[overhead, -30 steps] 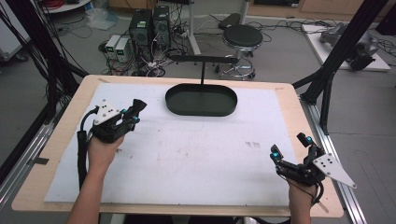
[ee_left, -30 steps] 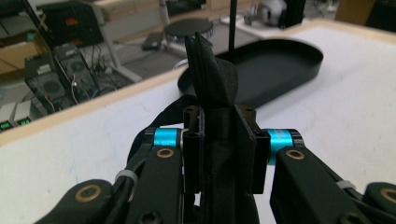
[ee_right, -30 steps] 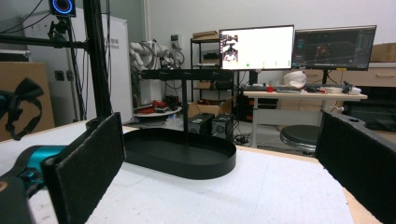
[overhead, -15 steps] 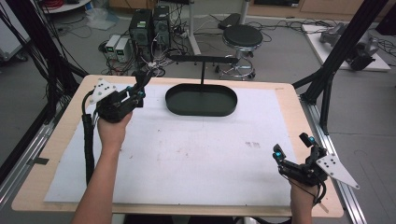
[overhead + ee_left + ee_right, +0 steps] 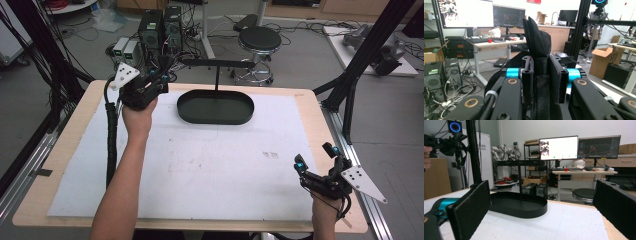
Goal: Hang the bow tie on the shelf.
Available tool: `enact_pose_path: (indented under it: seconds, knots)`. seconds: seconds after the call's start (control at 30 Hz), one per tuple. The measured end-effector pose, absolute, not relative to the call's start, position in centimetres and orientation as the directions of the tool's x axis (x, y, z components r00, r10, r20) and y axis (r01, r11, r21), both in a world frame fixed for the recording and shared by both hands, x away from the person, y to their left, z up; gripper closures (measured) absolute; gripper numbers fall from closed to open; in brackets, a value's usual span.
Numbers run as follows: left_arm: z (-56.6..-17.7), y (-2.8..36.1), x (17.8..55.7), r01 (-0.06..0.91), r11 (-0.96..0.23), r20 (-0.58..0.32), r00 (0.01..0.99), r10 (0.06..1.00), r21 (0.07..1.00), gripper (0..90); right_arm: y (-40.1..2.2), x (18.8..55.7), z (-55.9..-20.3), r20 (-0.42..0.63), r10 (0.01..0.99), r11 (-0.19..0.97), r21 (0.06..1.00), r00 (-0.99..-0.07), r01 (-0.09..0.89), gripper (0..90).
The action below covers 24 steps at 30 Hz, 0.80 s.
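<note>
- Hand on the left holds the left gripper up high, near the far left corner of the table. It is just left of the black tray.
- Its jaws are pressed tight on a piece of black cloth. The cloth sticks up between them.
- The tray is oval and sits at the far middle of the white mat. A thin black stand with a bar on top rises from it.
- The right gripper is low, near the right edge of the table. Its jaws are spread wide with nothing between them.
</note>
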<state>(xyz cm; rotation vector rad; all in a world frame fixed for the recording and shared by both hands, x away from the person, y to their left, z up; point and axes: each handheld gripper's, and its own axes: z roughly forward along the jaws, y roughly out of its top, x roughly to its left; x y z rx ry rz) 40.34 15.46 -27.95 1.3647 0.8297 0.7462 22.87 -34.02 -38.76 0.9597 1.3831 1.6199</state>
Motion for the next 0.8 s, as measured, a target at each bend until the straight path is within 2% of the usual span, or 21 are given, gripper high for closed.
enact_pose_path:
  seconds: [0.33, 0.8]
  knots:
    - [-27.3, 13.1, 43.5, 0.010, 0.139, -0.122, 0.546, 0.829, 0.990, 74.2, -34.4, 23.1, -39.2, 0.069, 0.913, -0.108, 0.991, -0.401, -0.074, 1.0]
    - [-29.2, 10.1, 46.9, 0.035, 0.183, -0.171, 0.566, 0.807, 0.982, 74.2, -34.8, 23.4, -39.7, 0.083, 0.918, -0.117, 0.991, -0.387, -0.065, 1.0]
